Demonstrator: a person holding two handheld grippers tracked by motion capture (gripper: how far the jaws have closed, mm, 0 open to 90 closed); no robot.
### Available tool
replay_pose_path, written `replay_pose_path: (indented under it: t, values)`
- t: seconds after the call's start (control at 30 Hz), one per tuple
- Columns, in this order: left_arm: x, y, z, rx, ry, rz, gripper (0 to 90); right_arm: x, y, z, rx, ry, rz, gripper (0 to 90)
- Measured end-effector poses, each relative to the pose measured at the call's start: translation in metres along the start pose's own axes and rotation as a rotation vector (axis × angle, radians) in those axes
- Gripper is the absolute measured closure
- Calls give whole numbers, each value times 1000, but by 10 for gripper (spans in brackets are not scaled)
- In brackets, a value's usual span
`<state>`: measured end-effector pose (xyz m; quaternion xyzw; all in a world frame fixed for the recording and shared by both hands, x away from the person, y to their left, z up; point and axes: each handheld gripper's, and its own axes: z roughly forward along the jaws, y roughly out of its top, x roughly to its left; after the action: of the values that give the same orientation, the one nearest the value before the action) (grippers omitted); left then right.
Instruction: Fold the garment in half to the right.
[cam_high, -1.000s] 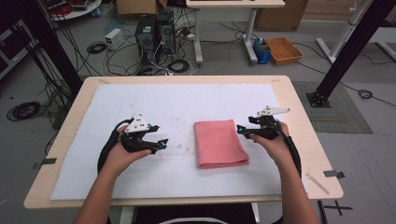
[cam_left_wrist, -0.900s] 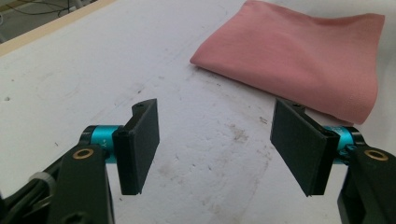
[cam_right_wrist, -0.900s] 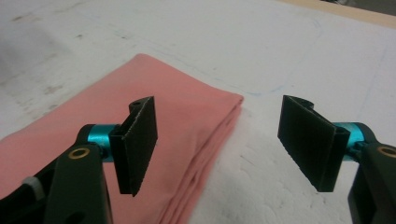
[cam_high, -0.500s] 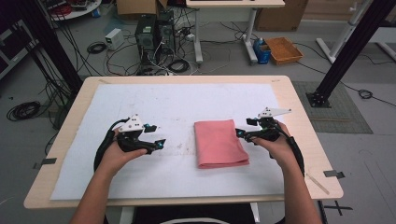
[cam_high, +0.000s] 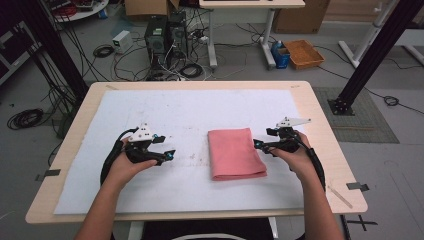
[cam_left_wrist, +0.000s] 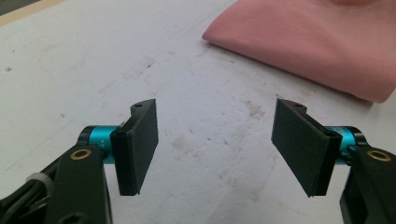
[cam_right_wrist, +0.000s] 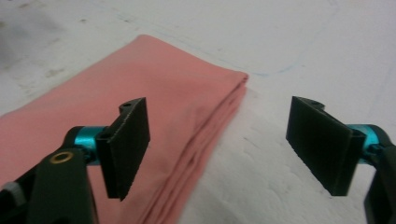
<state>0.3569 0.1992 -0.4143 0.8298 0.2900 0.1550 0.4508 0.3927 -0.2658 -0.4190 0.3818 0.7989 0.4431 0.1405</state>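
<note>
A folded pink cloth (cam_high: 235, 152) lies flat on the white mat (cam_high: 190, 112), slightly right of the table's middle. My left gripper (cam_high: 169, 152) rests low over the mat to the cloth's left, a short way from it, jaws open and empty. In the left gripper view the left gripper (cam_left_wrist: 215, 144) faces bare mat, with the cloth (cam_left_wrist: 308, 42) beyond at the upper right. My right gripper (cam_high: 257, 145) sits at the cloth's right edge, open. In the right gripper view the right gripper (cam_right_wrist: 217, 144) straddles the cloth's folded, layered edge (cam_right_wrist: 187, 112), touching nothing.
The mat covers a light wooden table (cam_high: 320, 125). Beyond the far edge the floor holds computer towers (cam_high: 165, 32), tangled cables, a blue bottle (cam_high: 280, 54) and an orange tray (cam_high: 304, 52). A black frame post (cam_high: 360, 70) stands at the right.
Both hands have drawn slightly toward the near edge. The left gripper slid a little left, away from the cloth. Both jaws stay open and the cloth has not moved.
</note>
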Motion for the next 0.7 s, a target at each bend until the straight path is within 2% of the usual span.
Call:
replay_pose_path:
  t: [0.7]
  values:
    - [1, -2, 3, 14, -6, -2, 318, -3, -3, 1, -3, 17, 26, 219]
